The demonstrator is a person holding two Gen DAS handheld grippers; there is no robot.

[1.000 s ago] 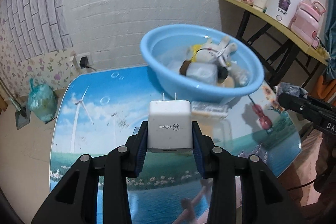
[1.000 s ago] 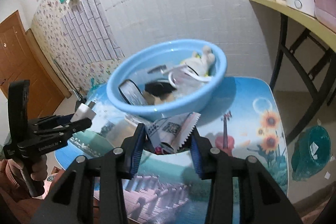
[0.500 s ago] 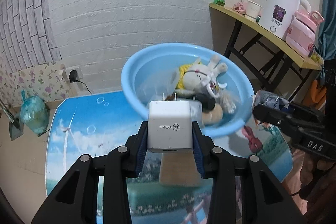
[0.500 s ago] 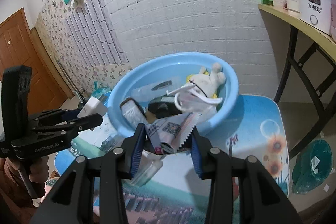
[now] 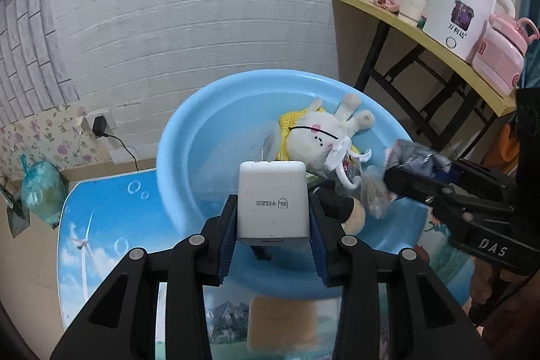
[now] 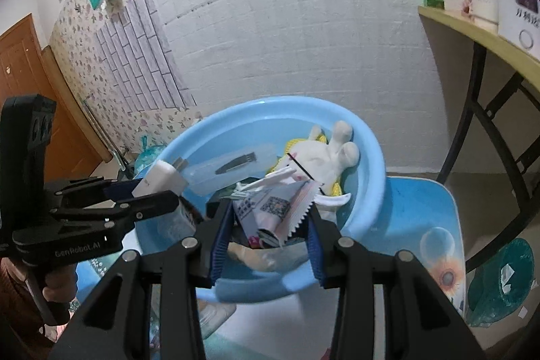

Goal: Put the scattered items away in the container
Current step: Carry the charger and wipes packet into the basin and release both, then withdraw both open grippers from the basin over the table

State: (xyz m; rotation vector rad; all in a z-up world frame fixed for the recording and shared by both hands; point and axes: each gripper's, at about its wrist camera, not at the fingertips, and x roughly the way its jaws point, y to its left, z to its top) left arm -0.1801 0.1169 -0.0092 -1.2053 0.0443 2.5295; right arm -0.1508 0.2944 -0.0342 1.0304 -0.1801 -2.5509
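Observation:
A light blue basin (image 5: 189, 137) stands on the picture-printed table and holds a white plush rabbit (image 5: 324, 130) and other items. My left gripper (image 5: 272, 225) is shut on a white charger plug (image 5: 273, 201) and holds it over the basin's near rim. My right gripper (image 6: 266, 225) is shut on a crumpled foil sachet (image 6: 273, 208) and holds it over the basin (image 6: 368, 154). The left gripper with the plug (image 6: 158, 181) also shows in the right wrist view, and the right gripper with the sachet (image 5: 408, 157) in the left wrist view.
A tan card (image 5: 280, 323) lies on the table (image 5: 101, 218) in front of the basin. A side table (image 5: 422, 39) at the right carries a white kettle (image 5: 462, 9) and a pink appliance (image 5: 499, 56). A green bin (image 6: 499, 279) stands on the floor.
Both grippers have moved forward and up with their loads, from in front of the basin to over its rim and inside. Both stay shut.

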